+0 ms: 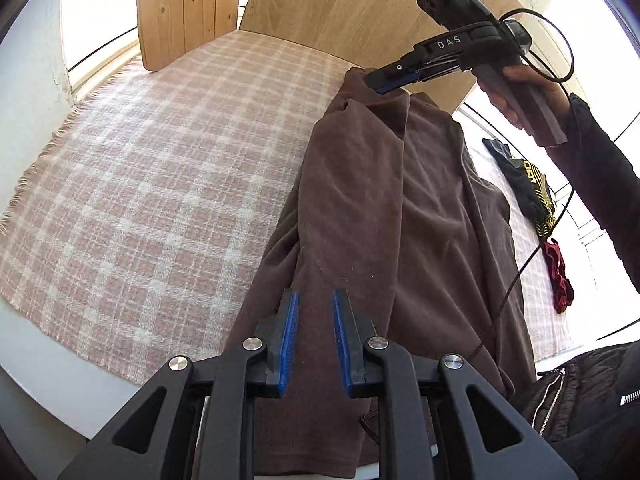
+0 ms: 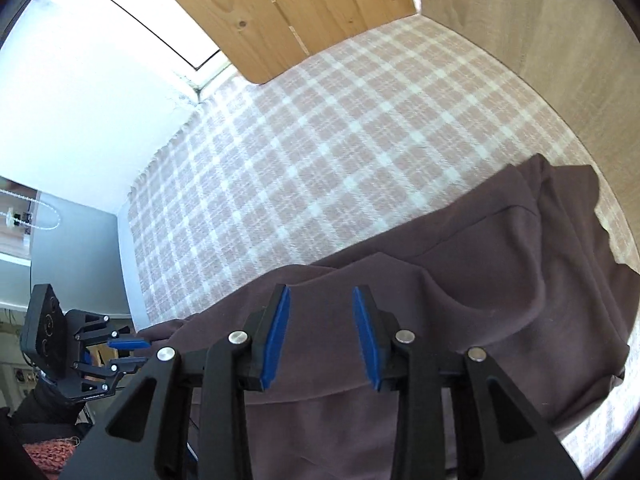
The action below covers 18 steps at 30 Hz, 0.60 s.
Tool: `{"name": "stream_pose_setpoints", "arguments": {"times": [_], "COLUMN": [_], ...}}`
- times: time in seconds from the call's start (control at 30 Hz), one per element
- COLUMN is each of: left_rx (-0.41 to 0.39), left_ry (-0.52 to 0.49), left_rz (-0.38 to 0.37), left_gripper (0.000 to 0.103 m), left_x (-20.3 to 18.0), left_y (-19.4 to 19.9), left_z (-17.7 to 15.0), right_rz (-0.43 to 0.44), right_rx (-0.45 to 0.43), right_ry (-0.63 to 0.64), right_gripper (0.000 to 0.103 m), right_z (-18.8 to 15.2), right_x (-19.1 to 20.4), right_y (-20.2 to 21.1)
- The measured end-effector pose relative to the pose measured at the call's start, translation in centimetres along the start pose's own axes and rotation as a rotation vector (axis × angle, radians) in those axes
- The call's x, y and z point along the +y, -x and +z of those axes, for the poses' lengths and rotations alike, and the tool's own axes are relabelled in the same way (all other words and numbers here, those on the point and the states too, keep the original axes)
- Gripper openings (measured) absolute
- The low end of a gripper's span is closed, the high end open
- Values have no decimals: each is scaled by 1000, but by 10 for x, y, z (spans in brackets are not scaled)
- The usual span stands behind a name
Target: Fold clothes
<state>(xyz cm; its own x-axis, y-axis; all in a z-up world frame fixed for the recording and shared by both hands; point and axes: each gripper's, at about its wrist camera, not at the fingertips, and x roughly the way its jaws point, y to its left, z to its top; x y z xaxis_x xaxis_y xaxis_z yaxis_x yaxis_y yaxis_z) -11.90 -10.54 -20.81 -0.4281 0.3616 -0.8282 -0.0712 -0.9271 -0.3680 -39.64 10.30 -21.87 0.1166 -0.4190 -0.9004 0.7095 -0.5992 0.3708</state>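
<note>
While both the left gripper [image 1: 315, 340] and right gripper [image 2: 321, 334] gape apart, brown garment [image 1: 360, 220] lies beneath

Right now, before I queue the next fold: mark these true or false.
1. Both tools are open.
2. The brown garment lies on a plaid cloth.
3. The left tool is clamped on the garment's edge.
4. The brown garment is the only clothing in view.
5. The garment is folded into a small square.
1. True. The left tool and the right tool both show a gap between their pads.
2. True. The brown garment lies on the pink-and-white plaid cloth.
3. False. Its jaws stand apart over the garment and pinch nothing.
4. False. A black-and-yellow item and a red item lie beyond it.
5. False. It lies long and rumpled.
</note>
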Motion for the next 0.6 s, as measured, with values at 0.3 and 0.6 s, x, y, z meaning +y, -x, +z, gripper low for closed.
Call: {"name": "stream_pose_setpoints", "arguments": {"times": [0.3, 0.6], "left_rx": [135, 71], "left_ry": [-12, 41], "left_rz": [-93, -124], "left_gripper": [21, 23], "left_x": [-2, 21], "left_y": [-39, -36], "left_z": [-14, 14], "right_rz": [-57, -92], "right_rx": [224, 285], "right_ry": [148, 137], "right_gripper": [33, 33], "right_z": [-29, -48], "right_x": [26, 9], "right_y": [-69, -58]}}
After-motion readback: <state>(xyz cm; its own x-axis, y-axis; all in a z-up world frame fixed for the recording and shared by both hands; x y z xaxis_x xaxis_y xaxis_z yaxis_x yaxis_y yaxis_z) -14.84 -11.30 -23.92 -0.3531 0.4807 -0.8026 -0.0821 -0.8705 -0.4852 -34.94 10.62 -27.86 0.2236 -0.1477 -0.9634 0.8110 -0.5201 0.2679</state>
